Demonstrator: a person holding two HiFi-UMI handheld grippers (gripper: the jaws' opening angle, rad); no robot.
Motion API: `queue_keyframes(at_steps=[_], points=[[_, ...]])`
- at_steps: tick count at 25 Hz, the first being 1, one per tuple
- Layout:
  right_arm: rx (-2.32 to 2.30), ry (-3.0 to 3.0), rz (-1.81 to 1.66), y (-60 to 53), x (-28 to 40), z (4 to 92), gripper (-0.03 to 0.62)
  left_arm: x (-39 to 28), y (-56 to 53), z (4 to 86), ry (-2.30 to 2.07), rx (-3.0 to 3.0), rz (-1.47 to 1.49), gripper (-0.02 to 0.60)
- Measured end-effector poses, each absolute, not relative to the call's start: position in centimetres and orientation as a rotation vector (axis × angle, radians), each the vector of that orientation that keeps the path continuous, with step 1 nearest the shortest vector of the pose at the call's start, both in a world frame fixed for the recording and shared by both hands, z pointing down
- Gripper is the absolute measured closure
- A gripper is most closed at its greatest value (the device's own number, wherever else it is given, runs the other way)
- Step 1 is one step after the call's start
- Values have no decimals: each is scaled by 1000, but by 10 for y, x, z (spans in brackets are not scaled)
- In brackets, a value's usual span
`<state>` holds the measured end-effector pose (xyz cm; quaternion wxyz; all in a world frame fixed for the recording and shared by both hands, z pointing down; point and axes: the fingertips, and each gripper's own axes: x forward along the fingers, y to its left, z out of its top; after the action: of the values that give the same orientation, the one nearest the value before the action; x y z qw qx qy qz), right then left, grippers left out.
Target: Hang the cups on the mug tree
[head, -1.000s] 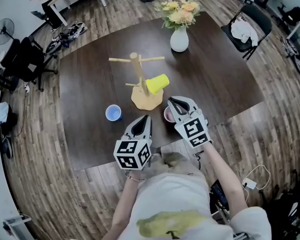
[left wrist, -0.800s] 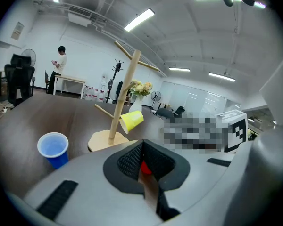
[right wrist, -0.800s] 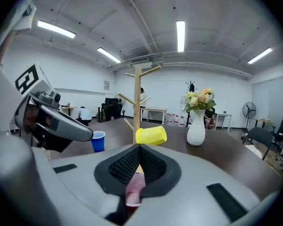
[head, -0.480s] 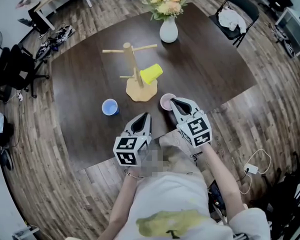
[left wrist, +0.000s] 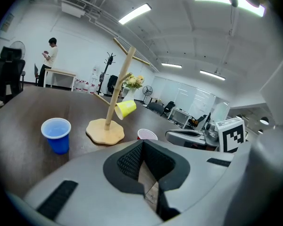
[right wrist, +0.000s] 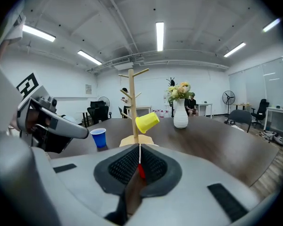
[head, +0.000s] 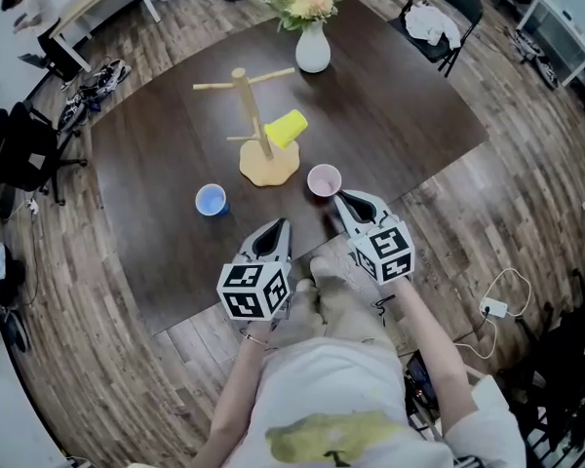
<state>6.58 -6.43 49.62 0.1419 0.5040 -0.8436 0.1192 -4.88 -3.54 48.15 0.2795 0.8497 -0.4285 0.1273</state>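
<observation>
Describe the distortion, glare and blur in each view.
Head view: strong fisheye bends the table edges and floor; even light. Left gripper view: dark rounded corners, ceiling lights glare. Right gripper view: same dark corners, bright ceiling strips, mug tree sharp.

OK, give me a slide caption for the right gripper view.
Right gripper pinches the red cup by its rim, facing the mug tree with yellow cup hung, blue cup beside.
</observation>
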Motion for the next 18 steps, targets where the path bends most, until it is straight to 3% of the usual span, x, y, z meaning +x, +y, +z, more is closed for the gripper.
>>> queue_keyframes(at_steps=[9,11,18], points=[[1493,-2374,383,-64,69,524,559,-53,-28,491,-1128,2267,354,566],[1489,-2366,405,-66,69,530,496,-56,-29,493,-1136,2249,350,566],[1451,-2326,429,-81,66,551,399,-58,-37,500,-1151,2197,340,566]])
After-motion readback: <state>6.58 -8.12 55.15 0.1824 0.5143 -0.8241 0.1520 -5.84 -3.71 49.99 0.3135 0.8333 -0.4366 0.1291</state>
